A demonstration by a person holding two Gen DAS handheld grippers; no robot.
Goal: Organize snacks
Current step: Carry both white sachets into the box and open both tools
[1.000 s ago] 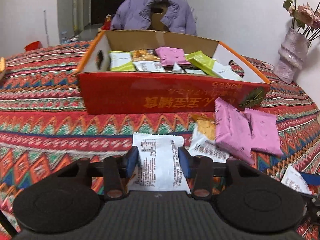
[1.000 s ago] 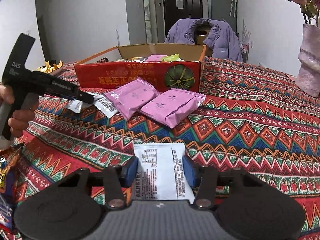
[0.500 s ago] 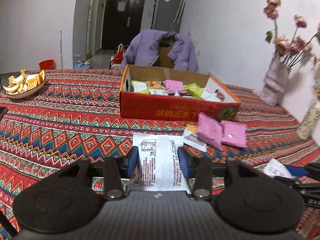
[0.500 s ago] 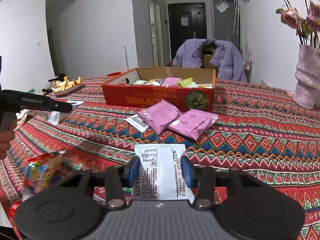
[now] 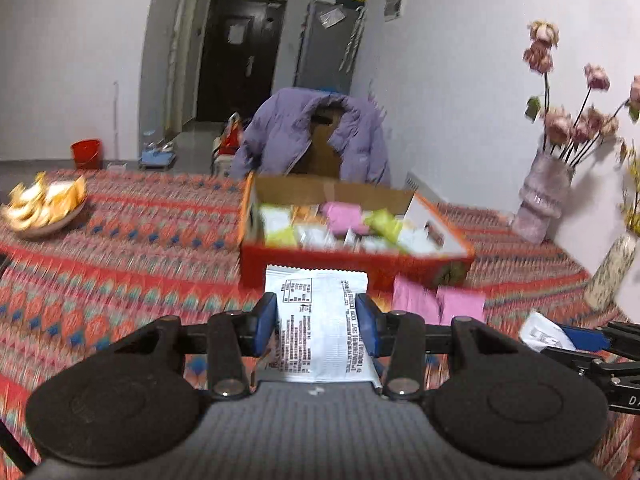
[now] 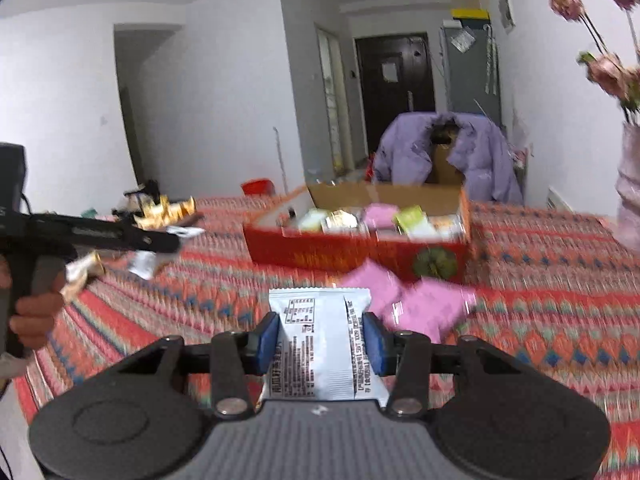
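While gripped, white packet (image 5: 320,320) lengthwise, pointing boxward (image 5: 352,264).

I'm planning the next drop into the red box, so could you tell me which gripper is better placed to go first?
Probably the left gripper. Both hold a white packet in shut jaws, but the red box lies straight ahead of it, whereas the right gripper has the pink packets lying between.

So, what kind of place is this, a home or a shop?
Most likely a home, probably a dining area. A purple jacket hangs over a chair, a vase of dried flowers stands by the wall, and the table wears a patterned cloth with a bowl of orange peels.
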